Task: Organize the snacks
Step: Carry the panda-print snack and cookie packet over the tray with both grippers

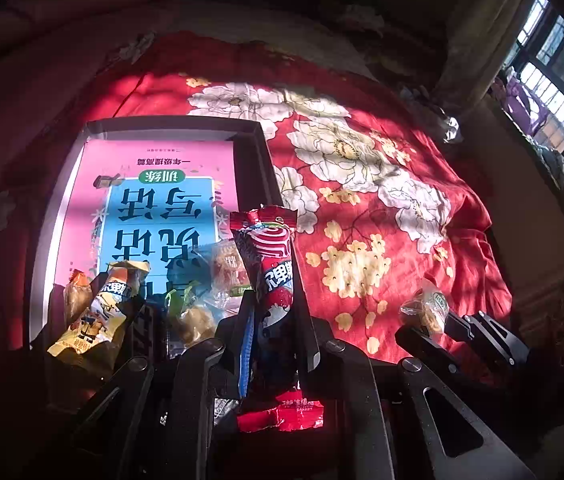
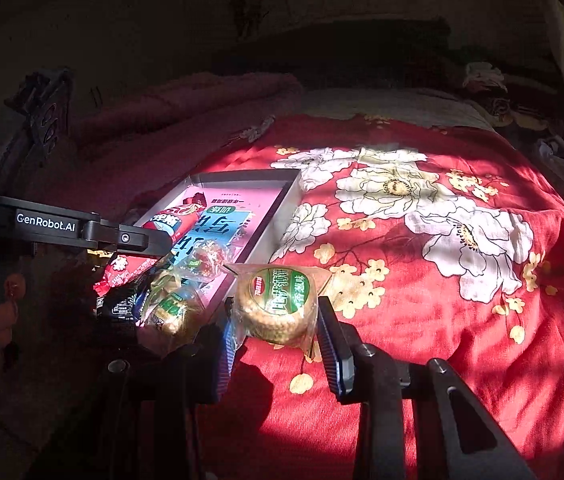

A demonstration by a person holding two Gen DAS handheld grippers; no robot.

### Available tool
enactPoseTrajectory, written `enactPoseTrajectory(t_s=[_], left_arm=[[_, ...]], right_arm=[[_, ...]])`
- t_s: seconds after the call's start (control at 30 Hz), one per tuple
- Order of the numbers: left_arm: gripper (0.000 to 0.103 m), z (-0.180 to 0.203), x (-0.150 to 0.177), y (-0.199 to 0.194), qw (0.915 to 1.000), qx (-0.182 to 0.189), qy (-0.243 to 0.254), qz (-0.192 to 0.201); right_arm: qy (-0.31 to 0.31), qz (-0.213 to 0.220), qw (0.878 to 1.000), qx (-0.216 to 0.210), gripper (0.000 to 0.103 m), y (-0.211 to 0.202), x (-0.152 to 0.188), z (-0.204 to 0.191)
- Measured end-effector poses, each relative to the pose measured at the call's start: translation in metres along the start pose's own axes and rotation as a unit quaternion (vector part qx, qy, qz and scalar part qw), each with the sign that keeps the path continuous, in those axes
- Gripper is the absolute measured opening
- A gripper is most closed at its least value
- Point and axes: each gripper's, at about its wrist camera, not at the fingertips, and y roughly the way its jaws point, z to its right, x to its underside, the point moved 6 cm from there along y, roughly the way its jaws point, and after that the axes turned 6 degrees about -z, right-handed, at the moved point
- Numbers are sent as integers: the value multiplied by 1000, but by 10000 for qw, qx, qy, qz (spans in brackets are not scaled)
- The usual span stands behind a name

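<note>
Left gripper point(image 1: 271, 300) — clenched on a red snack bar packet point(image 1: 271, 264), held upright over the near end of the shallow box point(image 1: 257, 132).
Right gripper point(image 2: 277, 320) — clenched on a round cracker pack point(image 2: 275, 304) in clear wrap with a green label, above the red floral bedspread point(image 2: 422, 280), just beside the box.
In the box: pink-and-blue booklet point(image 1: 153, 200), yellow snack packet point(image 1: 97, 312), further wrapped snacks at its near end.
</note>
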Motion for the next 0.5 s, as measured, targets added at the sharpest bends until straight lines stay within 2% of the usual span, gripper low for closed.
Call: enactPoseTrajectory(t_s=[0.5], left_arm=[[17, -57, 5, -37, 9982, -146, -446, 362]], right_arm=[[-231, -66, 9996, -162, 38, 8, -2, -29]])
